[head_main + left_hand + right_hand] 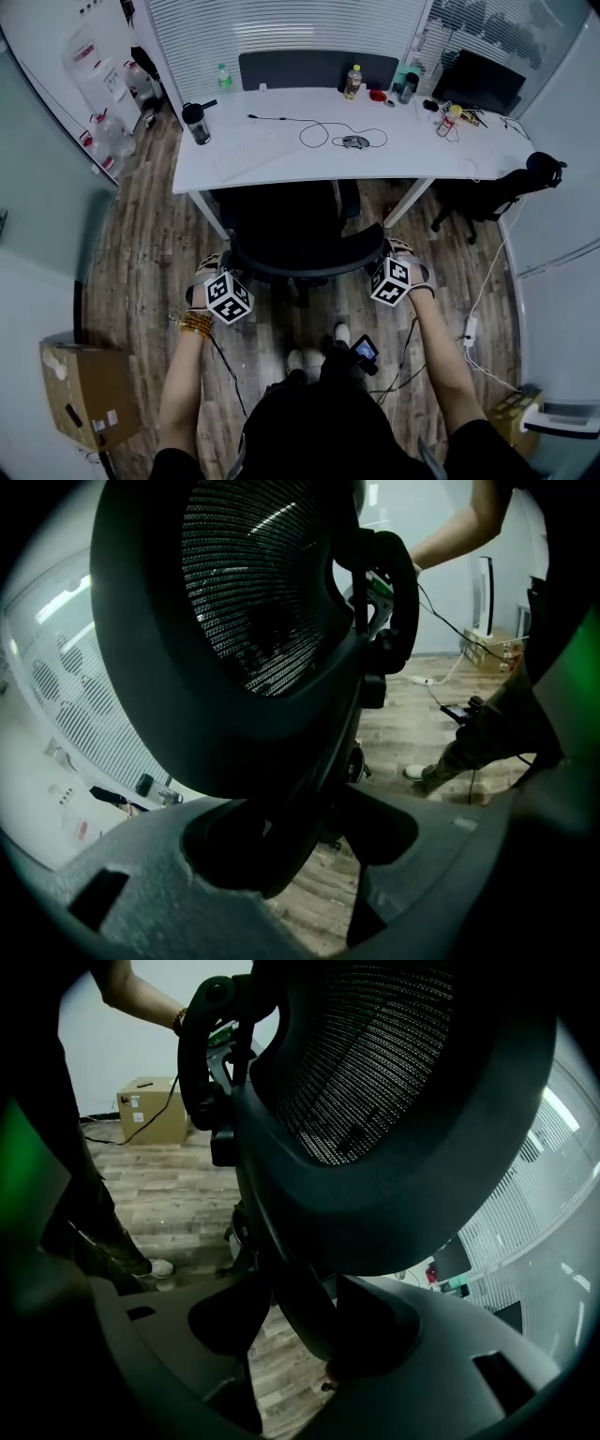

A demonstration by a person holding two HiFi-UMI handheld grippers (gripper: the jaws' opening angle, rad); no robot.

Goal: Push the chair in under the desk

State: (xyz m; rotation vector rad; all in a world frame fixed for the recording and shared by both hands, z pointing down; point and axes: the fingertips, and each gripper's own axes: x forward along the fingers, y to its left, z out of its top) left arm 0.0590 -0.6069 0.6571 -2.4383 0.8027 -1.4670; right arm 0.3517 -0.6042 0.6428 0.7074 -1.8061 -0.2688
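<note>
left tool (222, 265), right tool (387, 251) tight on chair (291, 230)

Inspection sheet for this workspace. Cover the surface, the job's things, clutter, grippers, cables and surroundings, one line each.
Surface: white desk, front strip mostly bare.
Job's things: black chair faces the desk, backrest short of the desk's front edge; it looks not fully in.
Clutter: dark cup, green bottle, mouse, dark screen, all on the desk.
Grippers: left gripper and right gripper each closed on the backrest rim.
Cables: black cable loops across the desk; white lead runs to a power strip on the floor.
Surroundings: wood floor, cardboard box, second chair.
</note>
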